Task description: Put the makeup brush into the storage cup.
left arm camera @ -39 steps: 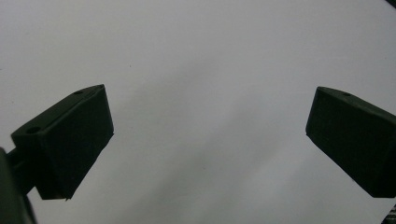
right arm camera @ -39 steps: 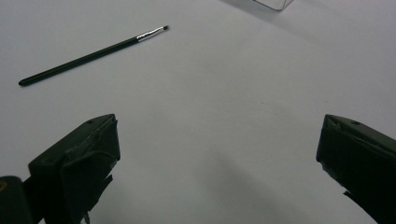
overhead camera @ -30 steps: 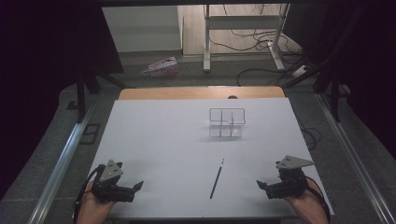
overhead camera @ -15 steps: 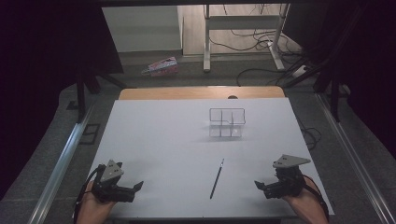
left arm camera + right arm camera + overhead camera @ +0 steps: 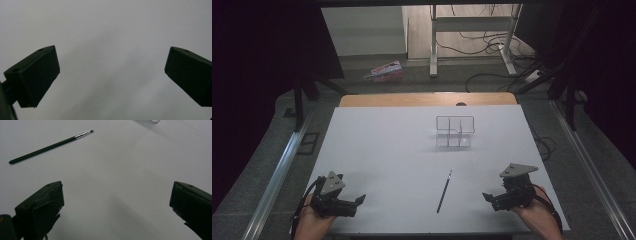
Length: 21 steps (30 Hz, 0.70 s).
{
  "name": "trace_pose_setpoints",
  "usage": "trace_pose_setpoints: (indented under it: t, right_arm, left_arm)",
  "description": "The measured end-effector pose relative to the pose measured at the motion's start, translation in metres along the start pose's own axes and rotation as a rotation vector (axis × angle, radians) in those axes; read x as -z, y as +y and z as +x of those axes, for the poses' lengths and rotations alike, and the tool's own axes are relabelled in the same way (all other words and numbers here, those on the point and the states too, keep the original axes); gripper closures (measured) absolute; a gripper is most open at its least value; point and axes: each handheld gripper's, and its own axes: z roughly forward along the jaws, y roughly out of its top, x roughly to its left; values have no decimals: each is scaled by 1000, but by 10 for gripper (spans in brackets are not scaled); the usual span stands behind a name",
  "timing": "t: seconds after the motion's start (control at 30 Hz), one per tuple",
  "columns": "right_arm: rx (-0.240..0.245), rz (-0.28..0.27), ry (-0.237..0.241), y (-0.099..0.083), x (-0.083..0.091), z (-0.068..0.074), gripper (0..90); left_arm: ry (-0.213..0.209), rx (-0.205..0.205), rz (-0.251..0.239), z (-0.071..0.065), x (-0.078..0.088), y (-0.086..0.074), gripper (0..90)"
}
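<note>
Idling pre-grasp: right gripper (image 5: 492,198) and left gripper (image 5: 354,204) spread wide, empty. Brush (image 5: 444,191) lies near clear organizer (image 5: 455,131); probably right reaches brush next.

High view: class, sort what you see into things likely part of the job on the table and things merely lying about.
Likely the job:
brush
clear divided box
left claw
right claw

Lying about:
pink packet on the floor
cables beyond the table
</note>
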Motion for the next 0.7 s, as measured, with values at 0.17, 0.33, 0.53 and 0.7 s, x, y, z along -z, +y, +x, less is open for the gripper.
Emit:
trace_pose_setpoints:
  t: [0.17,0.33,0.53,0.7]
  right_arm:
    - [1,26,-2,2,-1,-1,0]
    - [10,64,-11,4,0,-2,0]
    - [14,103,-4,4,-2,-2,0]
    - [8,116,-1,5,-3,-2,0]
  left_arm:
    - [0,0,3,0,0,0,2]
    - [2,0,8,0,0,0,3]
    - [2,-2,10,0,-1,0,2]
    - [2,-2,11,0,-1,0,2]
